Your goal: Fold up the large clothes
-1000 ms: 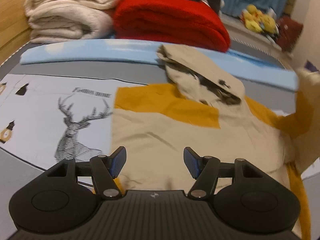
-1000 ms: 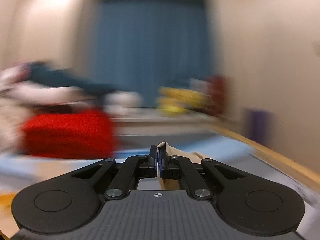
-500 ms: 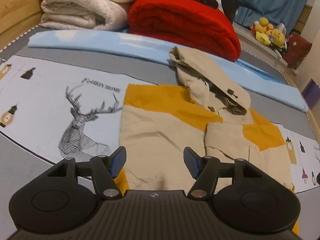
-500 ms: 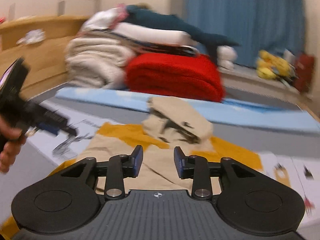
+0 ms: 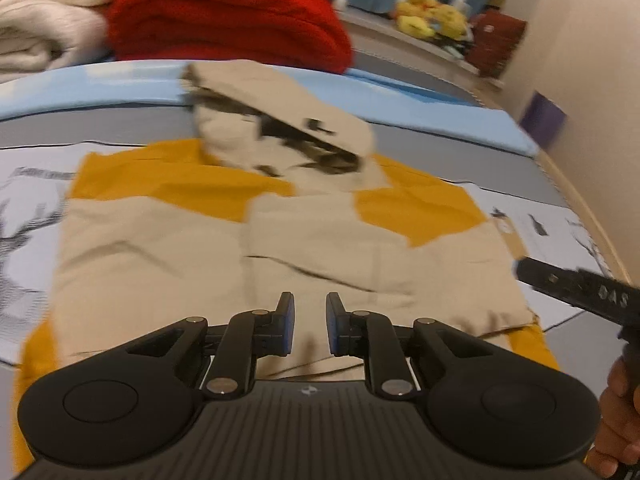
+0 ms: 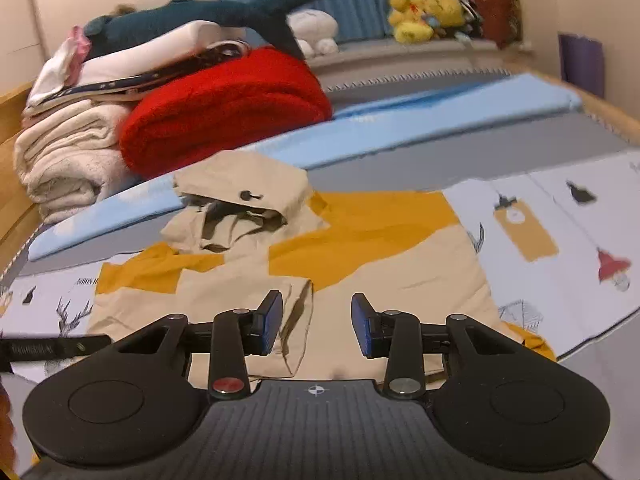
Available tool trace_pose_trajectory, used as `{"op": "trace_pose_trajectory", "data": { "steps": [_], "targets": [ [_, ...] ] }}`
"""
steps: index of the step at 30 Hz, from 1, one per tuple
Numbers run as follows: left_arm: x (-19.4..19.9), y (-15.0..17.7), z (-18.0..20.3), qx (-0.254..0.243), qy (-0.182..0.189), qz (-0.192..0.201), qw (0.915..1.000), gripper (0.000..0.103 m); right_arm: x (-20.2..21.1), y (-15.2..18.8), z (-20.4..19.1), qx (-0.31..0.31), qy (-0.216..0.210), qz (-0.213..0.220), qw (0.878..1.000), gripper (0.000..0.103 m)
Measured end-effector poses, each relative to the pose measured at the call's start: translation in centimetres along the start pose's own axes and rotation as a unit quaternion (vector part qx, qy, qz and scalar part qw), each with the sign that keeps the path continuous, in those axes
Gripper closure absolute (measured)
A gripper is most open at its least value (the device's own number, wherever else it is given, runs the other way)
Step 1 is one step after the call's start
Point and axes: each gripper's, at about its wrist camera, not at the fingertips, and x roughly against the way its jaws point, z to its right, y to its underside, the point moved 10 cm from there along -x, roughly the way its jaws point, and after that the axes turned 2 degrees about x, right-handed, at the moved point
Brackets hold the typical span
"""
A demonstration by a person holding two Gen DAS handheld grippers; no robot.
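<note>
1. on the bed sheet [image 6: 560, 208], printed with a deer, lamps and lanterns, a beige and mustard hooded jacket [image 6: 380, 264] lies flat, hood [image 6: 240, 192] toward the far side.
2. at the far edge of the bed, a light blue pad [image 6: 420, 120] runs across; behind it sit a red blanket [image 6: 224, 108] and folded cream blankets [image 6: 68, 152], touching side by side.
3. left gripper [image 5: 310, 326]: it hovers over the near, beige part of the jacket [image 5: 160, 256], just beside the edge of a sleeve [image 5: 360, 248] folded across the body. its jaws are closing, with a narrow gap left between the blue pads; no cloth is visible between them and nothing is held.
4. right gripper [image 6: 316, 326]: it hovers above the near hem area of the jacket. its jaws stand partly apart and hold nothing. the folded sleeve edge [image 6: 298, 320] shows through the gap, lying on the garment below the pads and not pinched by them.
5. in the left wrist view, the other gripper's black body [image 5: 580, 292] enters from the right edge, with a hand [image 5: 620, 412] gripping its handle.
6. in the right wrist view, a black gripper part [image 6: 52, 346] enters from the left edge, just beside the jacket's left border.
</note>
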Motion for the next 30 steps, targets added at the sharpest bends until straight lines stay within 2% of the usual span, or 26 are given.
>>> {"op": "trace_pose_trajectory", "data": {
  "steps": [5,7,9,10,11,13,15,16,17,18,19,20,23,25,27,30],
  "targets": [
    [-3.8,2.1,2.9,0.0,0.015,-0.016,0.9998,0.083,-1.1,0.2,1.0,-0.033,0.003,-0.026,0.999,0.063],
    [-5.4,3.2,3.6,-0.007,0.014,-0.03,0.9994,0.078,-1.7,0.9,1.6,-0.042,0.016,-0.046,0.998,0.063],
    [-6.8,4.1,4.1,-0.02,0.004,-0.042,0.9989,0.06,-2.6,2.1,2.5,-0.055,0.034,-0.077,0.995,0.063],
    [-7.3,4.5,4.2,-0.029,-0.007,-0.048,0.9984,0.041,-3.1,2.8,3.0,-0.064,0.043,-0.097,0.992,0.063],
    [-7.9,4.9,4.2,-0.042,-0.021,-0.053,0.9975,0.035,-3.5,3.4,3.3,-0.073,0.046,-0.112,0.99,0.063],
    [-8.6,5.6,4.1,-0.073,-0.047,-0.056,0.9946,0.035,-4.3,4.6,3.9,-0.106,0.047,-0.139,0.984,0.063],
    [-8.9,5.6,4.1,-0.078,-0.053,-0.052,0.9942,0.038,-4.9,5.5,4.4,-0.143,0.041,-0.156,0.976,0.063],
    [-8.8,5.4,3.9,-0.072,-0.056,-0.049,0.9946,0.052,-5.1,5.7,4.5,-0.156,0.038,-0.161,0.974,0.063],
    [-8.6,5.1,3.6,-0.065,-0.059,-0.047,0.995,0.073,-5.2,5.9,4.6,-0.163,0.038,-0.164,0.972,0.063],
    [-8.2,4.8,3.2,-0.061,-0.059,-0.047,0.9953,0.08,-5.3,6.0,4.8,-0.167,0.039,-0.165,0.971,0.063],
    [-7.8,4.4,2.9,-0.055,-0.056,-0.044,0.996,0.094,-5.4,6.1,4.9,-0.17,0.043,-0.165,0.971,0.063],
    [-7.2,3.9,2.5,-0.047,-0.057,-0.038,0.9965,0.102,-5.5,6.1,5.0,-0.173,0.046,-0.166,0.97,0.063],
    [-4.9,1.7,1.5,-0.036,-0.066,-0.011,0.9971,0.103,-5.7,6.3,5.3,-0.186,0.048,-0.168,0.967,0.063],
    [-2.6,0.2,0.1,-0.01,-0.079,0.018,0.9967,0.103,-6.0,6.5,5.5,-0.193,0.051,-0.17,0.965,0.063],
    [0.0,-1.0,-2.4,0.045,-0.104,0.044,0.9926,0.103,-6.1,6.4,5.8,-0.194,0.058,-0.168,0.965,0.063],
    [3.1,-1.2,-7.2,0.14,-0.139,0.062,0.9784,0.102,-6.2,6.1,6.0,-0.202,0.067,-0.161,0.964,0.063]
  ]
}}
